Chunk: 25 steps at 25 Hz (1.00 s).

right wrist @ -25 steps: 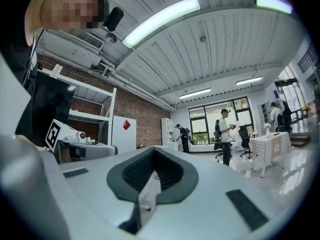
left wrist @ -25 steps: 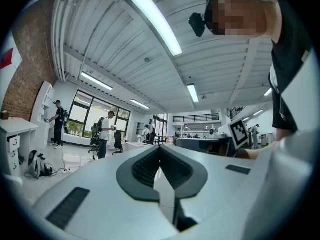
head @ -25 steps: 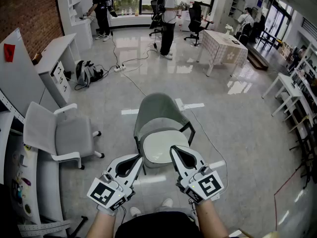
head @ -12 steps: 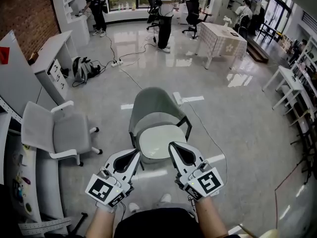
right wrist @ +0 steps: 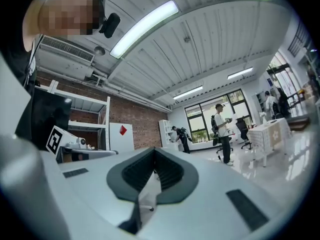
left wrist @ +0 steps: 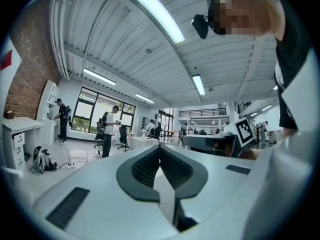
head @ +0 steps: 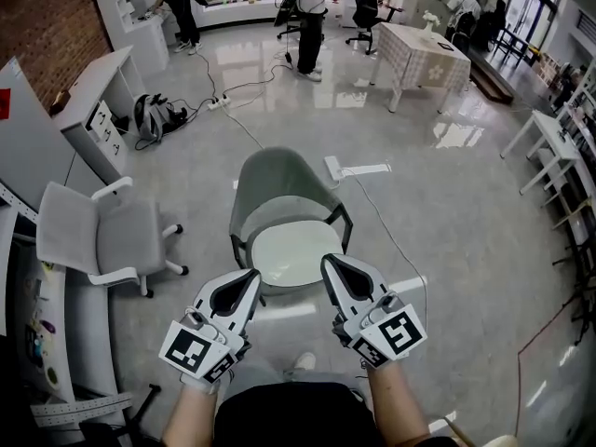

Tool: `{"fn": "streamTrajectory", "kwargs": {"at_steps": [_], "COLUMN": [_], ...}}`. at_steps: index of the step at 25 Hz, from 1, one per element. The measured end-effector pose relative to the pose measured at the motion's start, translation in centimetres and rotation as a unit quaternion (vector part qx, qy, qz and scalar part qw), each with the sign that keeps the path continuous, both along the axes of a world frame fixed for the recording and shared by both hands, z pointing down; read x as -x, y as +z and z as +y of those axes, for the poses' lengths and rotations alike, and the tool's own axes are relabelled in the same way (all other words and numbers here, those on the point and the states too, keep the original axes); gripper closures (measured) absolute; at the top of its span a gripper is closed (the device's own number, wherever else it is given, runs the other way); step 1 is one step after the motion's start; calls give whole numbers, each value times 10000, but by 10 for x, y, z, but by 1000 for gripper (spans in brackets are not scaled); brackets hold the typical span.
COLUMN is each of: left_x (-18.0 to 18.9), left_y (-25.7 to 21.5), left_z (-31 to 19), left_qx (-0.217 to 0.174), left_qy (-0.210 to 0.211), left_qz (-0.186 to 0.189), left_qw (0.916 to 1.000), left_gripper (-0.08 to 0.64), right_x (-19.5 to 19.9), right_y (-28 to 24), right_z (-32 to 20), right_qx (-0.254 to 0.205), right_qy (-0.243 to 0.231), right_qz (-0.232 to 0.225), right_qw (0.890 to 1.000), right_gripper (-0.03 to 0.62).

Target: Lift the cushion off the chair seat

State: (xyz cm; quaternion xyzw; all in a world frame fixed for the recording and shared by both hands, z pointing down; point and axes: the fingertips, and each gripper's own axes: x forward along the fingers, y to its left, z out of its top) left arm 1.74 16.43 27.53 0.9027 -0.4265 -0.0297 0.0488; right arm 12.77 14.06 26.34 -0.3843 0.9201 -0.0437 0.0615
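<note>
Hovering at the chair (head: pixel 279 180) front edge, L gripper (head: pixel 252 274) & R gripper (head: pixel 327 262) are carrying jaws pressed together, empty. Pale cushion (head: pixel 289 252) is lying flat on the chair seat, just ahead btwn both tips, R tip prob nearer.

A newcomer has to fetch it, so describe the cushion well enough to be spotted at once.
In the middle of the glossy floor stands a grey-green shell chair on dark legs. The cushion is the pale, rounded pad lying flat on its seat, lighter than the shell around it. The wheeled office chair to the left is grey all over.
</note>
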Motion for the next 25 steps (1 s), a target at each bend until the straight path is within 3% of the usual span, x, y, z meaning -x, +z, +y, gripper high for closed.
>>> {"fn": "streamTrajectory", "kwargs": {"at_steps": [11, 25], "left_x": [7, 103], "left_y": [25, 34], "left_z": [-59, -187], "left_qx": [258, 475], "left_qy": [93, 365], "left_qz": [1, 196], "left_qw": [9996, 9980], "left_gripper": [547, 547], "right_x": [1, 91], "right_y": [23, 21], "right_z": [-62, -187], "right_qx": [313, 449], "right_qy": [168, 424], "right_qz": [42, 289], "right_qw": [9994, 9977], "right_gripper": [583, 583]}}
